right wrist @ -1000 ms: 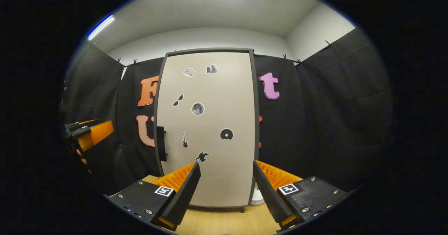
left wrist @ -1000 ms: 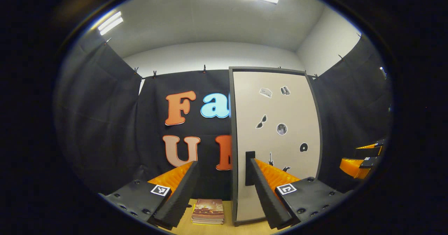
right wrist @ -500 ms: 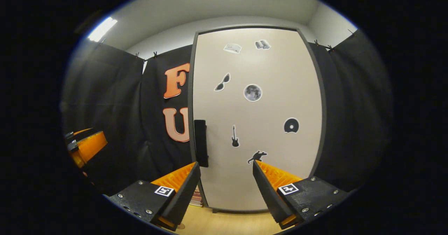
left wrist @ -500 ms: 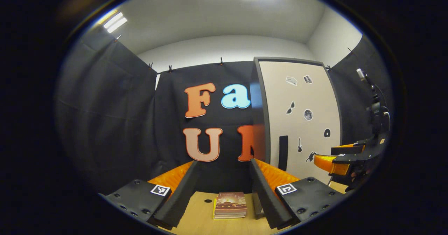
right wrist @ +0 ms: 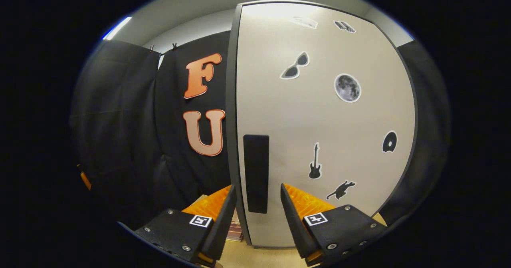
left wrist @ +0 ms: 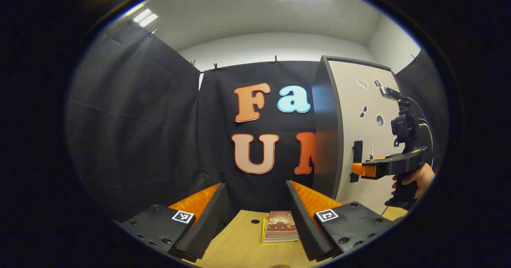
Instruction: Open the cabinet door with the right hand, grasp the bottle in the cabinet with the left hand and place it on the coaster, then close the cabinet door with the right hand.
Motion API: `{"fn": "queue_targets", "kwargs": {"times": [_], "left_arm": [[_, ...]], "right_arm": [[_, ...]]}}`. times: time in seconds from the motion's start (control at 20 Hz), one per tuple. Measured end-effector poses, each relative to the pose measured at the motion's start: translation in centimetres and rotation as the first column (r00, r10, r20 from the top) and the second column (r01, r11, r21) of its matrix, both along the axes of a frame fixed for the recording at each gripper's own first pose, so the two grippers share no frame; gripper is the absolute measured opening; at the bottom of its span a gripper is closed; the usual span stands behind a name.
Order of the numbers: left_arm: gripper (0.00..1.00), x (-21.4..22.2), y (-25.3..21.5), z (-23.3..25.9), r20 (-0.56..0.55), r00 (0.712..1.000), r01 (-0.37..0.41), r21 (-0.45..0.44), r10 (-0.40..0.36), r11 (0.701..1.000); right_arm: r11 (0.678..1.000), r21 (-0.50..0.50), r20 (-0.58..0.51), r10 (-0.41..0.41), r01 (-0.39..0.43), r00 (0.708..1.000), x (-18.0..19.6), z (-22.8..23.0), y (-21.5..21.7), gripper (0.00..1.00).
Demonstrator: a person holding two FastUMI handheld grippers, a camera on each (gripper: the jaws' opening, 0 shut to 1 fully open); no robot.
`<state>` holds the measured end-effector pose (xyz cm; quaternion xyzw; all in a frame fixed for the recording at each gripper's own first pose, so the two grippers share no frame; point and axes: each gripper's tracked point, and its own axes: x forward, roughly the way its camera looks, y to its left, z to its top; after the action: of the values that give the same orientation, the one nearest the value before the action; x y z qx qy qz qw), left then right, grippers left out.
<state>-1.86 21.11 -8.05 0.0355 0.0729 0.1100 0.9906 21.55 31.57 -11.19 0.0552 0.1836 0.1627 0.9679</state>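
The cabinet (right wrist: 327,112) stands on the table with its pale, sticker-covered door shut, hiding the inside. A dark vertical handle (right wrist: 256,172) sits at the door's left edge. My right gripper (right wrist: 257,187) is open, with one finger on each side of the handle's lower part and a small gap on both sides. The left gripper view shows the same cabinet (left wrist: 361,116) at the right, with the right gripper (left wrist: 355,169) at the handle (left wrist: 357,156) and a hand (left wrist: 415,176) holding it. My left gripper (left wrist: 254,184) is open and empty, to the left of the cabinet above the table.
A stack of books (left wrist: 280,230) lies on the wooden table (left wrist: 235,246) just left of the cabinet. A small dark hole (left wrist: 254,221) marks the tabletop near it. Black cloth walls close the booth at the back and on both sides.
My right gripper has moved in close to the door until its fingers straddle the handle, and they have narrowed slightly. My left gripper has swung left, away from the cabinet.
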Motion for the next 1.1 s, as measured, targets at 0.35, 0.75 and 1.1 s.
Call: {"fn": "queue_targets", "kwargs": {"times": [0.35,0.75,1.1], "left_arm": [[0.93,-0.4,1.5,-1.9,-0.048,0.999,-0.027,-0.049,0.025,0.998],[0.95,2.2,-1.7,-3.7,-0.098,0.995,0.017,-0.061,-0.023,0.998],[0.94,4.8,-8.7,-2.2,-0.065,0.993,0.096,-0.061,-0.100,0.993]], "right_arm": [[0.999,-0.010,-0.058,-0.048,0.047,0.997,1.9,-1.3,0.5,0.35],[0.997,0.063,-0.058,0.040,-0.036,0.998,-0.7,0.3,0.2,0.21],[0.982,0.131,-0.021,0.140,-0.136,0.990,-7.3,1.8,-2.6,0.22]]}}
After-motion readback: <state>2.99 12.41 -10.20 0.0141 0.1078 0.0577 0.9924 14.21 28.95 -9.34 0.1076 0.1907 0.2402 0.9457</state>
